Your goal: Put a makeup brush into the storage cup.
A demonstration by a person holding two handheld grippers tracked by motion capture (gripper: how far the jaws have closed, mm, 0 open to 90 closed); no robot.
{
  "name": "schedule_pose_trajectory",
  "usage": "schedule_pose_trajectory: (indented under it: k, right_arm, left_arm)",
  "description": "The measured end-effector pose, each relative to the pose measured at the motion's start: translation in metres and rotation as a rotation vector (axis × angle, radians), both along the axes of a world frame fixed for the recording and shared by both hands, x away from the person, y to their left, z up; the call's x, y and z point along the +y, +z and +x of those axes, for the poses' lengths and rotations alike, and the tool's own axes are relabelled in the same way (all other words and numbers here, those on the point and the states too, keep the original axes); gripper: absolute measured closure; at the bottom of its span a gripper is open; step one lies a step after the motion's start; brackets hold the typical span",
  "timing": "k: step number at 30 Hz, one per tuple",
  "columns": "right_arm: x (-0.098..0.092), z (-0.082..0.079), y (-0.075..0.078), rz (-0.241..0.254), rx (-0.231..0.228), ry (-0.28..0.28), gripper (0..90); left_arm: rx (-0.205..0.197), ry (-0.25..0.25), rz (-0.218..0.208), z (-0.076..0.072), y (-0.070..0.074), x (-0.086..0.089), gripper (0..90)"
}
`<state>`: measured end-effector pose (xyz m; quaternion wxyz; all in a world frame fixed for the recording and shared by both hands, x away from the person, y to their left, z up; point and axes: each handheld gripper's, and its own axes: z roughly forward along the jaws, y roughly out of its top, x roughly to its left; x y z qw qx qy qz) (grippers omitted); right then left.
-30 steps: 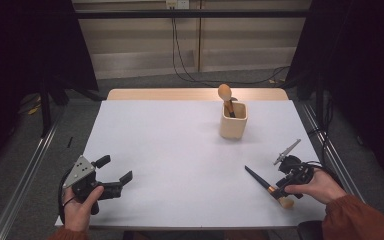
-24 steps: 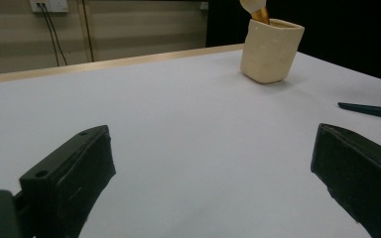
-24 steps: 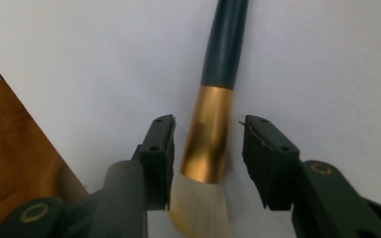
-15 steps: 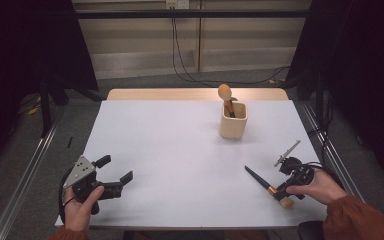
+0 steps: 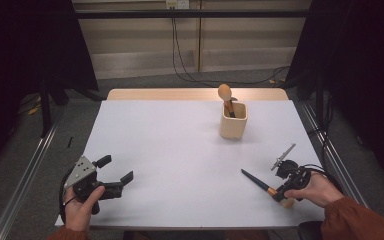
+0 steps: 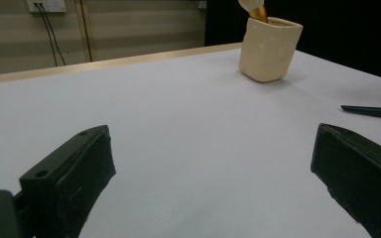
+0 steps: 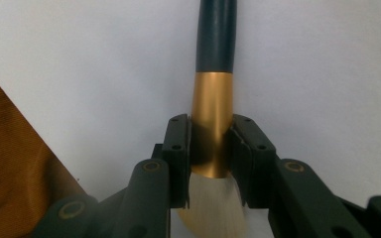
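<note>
1. The makeup brush (image 5: 260, 183) lay flat on the white table (image 5: 180, 150) near its front right corner, gold ferrule (image 7: 212, 124) and pale bristles at the person's end, dark handle running away and to the left.
2. Its long axis ran straight out along the right gripper (image 5: 286, 186) — in the right gripper view the handle rose dead centre between the jaws, so the brush sat in line with the tool, not across it.
3. The right gripper's jaws had just been closing and stood narrow, pads pressed on either side of the ferrule just above the bristles — a grip on the brush, by my reading.
4. The cream holder (image 5: 233, 120), already carrying one brush, stood well apart, farther back on the table; the right hand was much the nearer to it.
5. The left gripper (image 5: 117, 176) rested at the front left, jaws wide, nothing between them.
</note>
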<state>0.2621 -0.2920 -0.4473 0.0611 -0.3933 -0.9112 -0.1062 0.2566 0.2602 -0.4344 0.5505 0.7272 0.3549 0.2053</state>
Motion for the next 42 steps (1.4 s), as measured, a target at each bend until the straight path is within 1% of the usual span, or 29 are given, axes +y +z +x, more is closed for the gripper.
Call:
schedule_pose_trajectory:
  k: [1,2,4,6,8,11,18,21,22,26,29,31,32,33,34,35,36,37,39,42]
  right_arm:
    - [0.001,-0.001,0.000,-0.006,-0.008,0.006,69.8]
    - [0.004,-0.002,0.000,-0.025,-0.019,0.017,69.7]
    - [0.006,-0.003,0.000,-0.045,-0.026,0.024,69.4]
    - [0.008,-0.003,0.000,-0.054,-0.025,0.031,69.4]
    - [0.009,-0.003,0.000,-0.066,-0.035,0.043,69.4]
    - [0.010,-0.006,0.000,-0.070,-0.048,0.043,70.5]
    - [0.013,-0.005,0.001,-0.093,-0.043,0.039,72.1]
    - [0.011,-0.004,0.002,-0.084,-0.039,0.029,72.2]
    - [0.009,-0.004,0.002,-0.070,-0.039,0.031,72.2]
    - [0.008,-0.004,0.002,-0.058,-0.036,0.022,72.3]
    - [0.007,-0.004,0.003,-0.050,-0.045,0.021,72.3]
    - [0.006,-0.004,0.004,-0.037,-0.049,0.012,72.3]
    - [0.006,-0.005,0.005,-0.032,-0.053,0.014,72.3]
    - [0.006,-0.005,0.006,-0.024,-0.060,0.006,72.2]
    - [0.005,-0.005,0.008,-0.019,-0.055,-0.002,72.2]
    - [0.004,-0.005,0.008,-0.012,-0.068,0.005,72.3]
    - [0.003,-0.005,0.010,-0.006,-0.074,-0.008,72.2]
    - [0.002,-0.005,0.011,0.002,-0.079,-0.004,72.3]
    - [0.000,-0.005,0.013,0.024,-0.098,-0.021,72.2]
    - [-0.004,-0.004,0.016,0.058,-0.133,-0.038,72.2]
  left_arm:
    - [0.000,0.002,0.001,0.000,0.000,0.000,3.0]
    - [0.002,0.002,0.001,0.000,0.000,0.000,3.0]
    - [0.000,-0.001,0.003,0.000,0.000,0.000,3.0]
    - [-0.001,-0.002,0.000,0.000,0.000,0.000,3.0]
    - [0.001,0.000,0.001,0.000,0.000,0.000,3.0]
    - [0.004,0.000,0.000,0.000,0.000,0.000,3.0]
    - [0.004,-0.003,0.006,0.001,-0.001,0.000,3.0]
    - [0.008,0.003,0.000,0.001,-0.001,-0.001,3.0]
    - [0.007,0.002,-0.003,0.002,-0.001,-0.001,3.0]
    - [0.010,0.000,0.000,0.001,-0.001,-0.001,3.0]
    - [0.007,0.003,-0.006,0.001,-0.001,-0.001,3.0]
    - [0.008,0.000,0.004,0.001,-0.001,-0.001,3.0]
    - [0.007,0.000,0.000,0.001,-0.001,-0.001,3.0]
    - [0.009,0.001,0.000,0.001,-0.001,-0.001,3.0]
    - [0.007,-0.001,-0.001,0.001,-0.001,-0.001,3.0]
    - [0.007,-0.001,0.001,0.001,-0.001,-0.001,3.0]
    - [0.005,0.000,-0.005,0.001,-0.001,-0.001,3.0]
    - [0.006,0.000,-0.002,0.002,-0.001,-0.001,3.0]
    - [0.007,0.001,-0.004,0.002,-0.001,-0.001,3.0]
    - [0.007,0.000,-0.003,0.002,-0.001,-0.001,3.0]
